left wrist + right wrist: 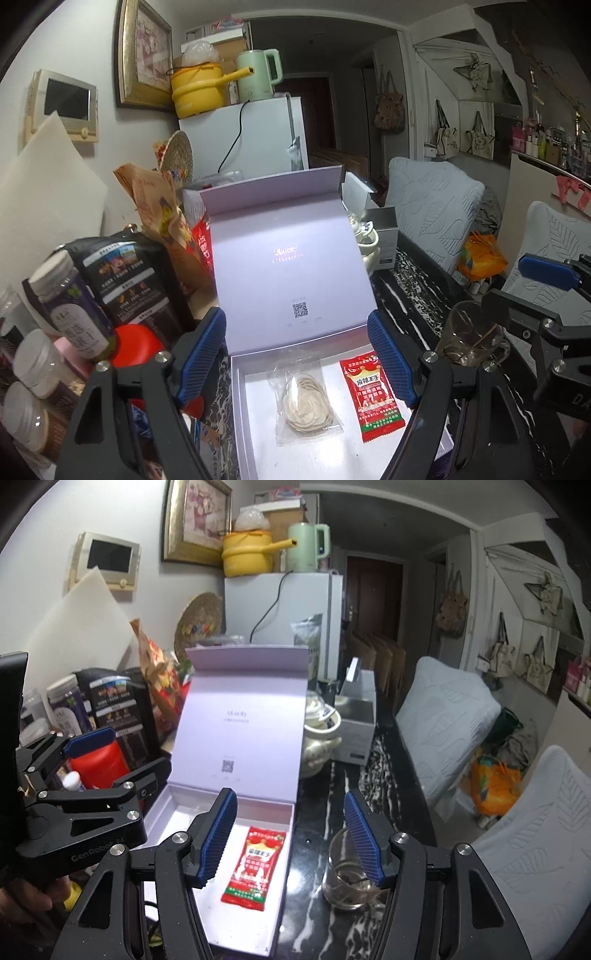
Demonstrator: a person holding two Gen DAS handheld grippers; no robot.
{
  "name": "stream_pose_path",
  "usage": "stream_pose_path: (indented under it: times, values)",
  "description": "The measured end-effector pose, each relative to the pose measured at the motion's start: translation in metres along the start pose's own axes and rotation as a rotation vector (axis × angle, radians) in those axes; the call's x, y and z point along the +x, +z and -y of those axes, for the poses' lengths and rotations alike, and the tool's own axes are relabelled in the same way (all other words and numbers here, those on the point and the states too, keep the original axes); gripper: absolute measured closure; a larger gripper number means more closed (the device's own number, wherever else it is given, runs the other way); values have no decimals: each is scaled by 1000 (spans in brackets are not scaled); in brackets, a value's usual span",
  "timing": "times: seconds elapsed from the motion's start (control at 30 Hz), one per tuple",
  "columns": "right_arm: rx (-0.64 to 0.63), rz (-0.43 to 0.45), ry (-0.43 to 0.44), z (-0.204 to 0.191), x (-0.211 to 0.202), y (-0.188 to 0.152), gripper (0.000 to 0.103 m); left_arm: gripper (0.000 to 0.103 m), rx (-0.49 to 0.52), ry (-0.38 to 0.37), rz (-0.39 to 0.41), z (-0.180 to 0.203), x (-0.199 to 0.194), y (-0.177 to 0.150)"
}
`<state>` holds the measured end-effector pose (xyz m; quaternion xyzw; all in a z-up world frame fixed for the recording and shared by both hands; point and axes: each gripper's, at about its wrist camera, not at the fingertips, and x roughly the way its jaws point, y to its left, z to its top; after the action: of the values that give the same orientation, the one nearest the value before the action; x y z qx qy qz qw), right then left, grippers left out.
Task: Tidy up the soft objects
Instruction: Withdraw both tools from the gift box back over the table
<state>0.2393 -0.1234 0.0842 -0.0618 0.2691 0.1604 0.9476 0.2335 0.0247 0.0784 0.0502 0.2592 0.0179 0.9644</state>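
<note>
An open pale lilac box (242, 413) sits on the dark marble table, its lid (288, 258) standing up behind. Inside lie a clear bag of pale rubber bands (304, 402) and a red snack packet (373, 398). My left gripper (295, 365) is open and empty, hovering over the box. In the right wrist view the box (273, 904) holds the red packet (255, 867). My right gripper (291, 842) is open and empty, above the box's right edge. The left gripper (92, 775) shows there at left.
A glass cup (469, 336) stands right of the box, seen also in the right wrist view (347, 878). Bottles, jars and snack bags (74, 314) crowd the left side. A cream teapot (317, 734) and a grey box (358, 716) stand behind. Cushioned chairs (443, 731) are at right.
</note>
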Motion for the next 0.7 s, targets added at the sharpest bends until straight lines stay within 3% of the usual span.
stream_pose_path:
  times: [0.3,0.37,0.43,0.7]
  values:
    - [2,70,-19,0,-47,-2,20,23,3,-17,42,3,-46,1]
    - [-3,87,-34,-1,-60,-3,18,18,-3,-8,46,0,-54,0]
    - [-8,99,-41,-1,-69,-4,16,4,-10,1,61,0,-64,-2]
    - [-1,135,-50,-4,-112,-15,10,2,5,22,111,-5,-109,-8]
